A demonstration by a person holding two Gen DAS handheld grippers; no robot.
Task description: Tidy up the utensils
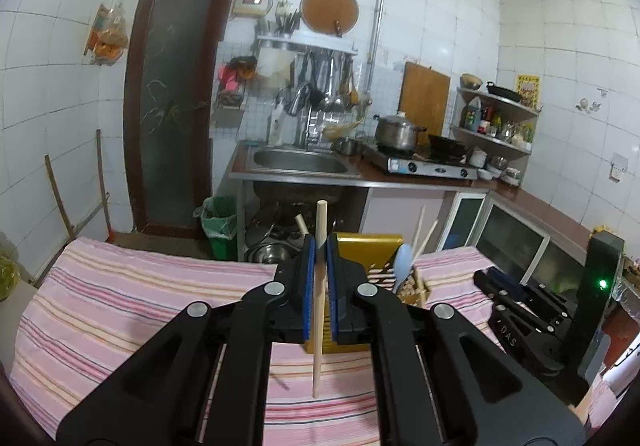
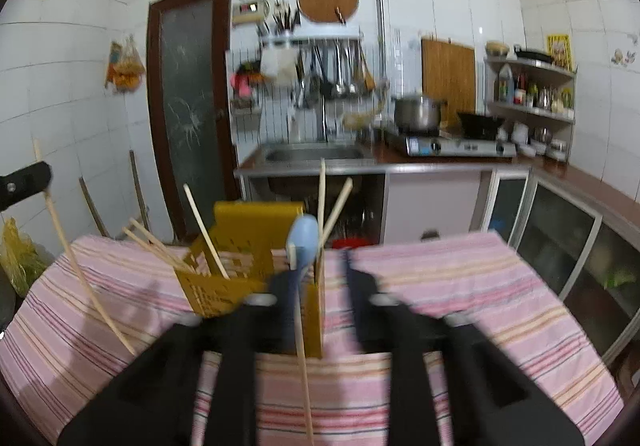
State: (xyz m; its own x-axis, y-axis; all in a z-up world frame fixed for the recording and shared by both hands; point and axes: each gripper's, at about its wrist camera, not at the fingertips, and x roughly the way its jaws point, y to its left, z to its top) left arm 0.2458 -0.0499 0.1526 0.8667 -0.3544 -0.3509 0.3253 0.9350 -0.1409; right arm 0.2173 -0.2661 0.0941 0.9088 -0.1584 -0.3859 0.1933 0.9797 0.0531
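Clamping one wooden chopstick [image 1: 320,286] upright, left gripper [image 1: 321,258] lines it over the yellow utensil holder [image 1: 362,246] on the desk | right gripper [image 2: 316,278] released beside holder, nothing gripped.

Utensil holder [image 2: 240,266] stood on the table [image 2: 460,286], chopsticks [image 2: 206,234] and spoon [image 2: 304,242] in it, sink [image 2: 316,154] behind.
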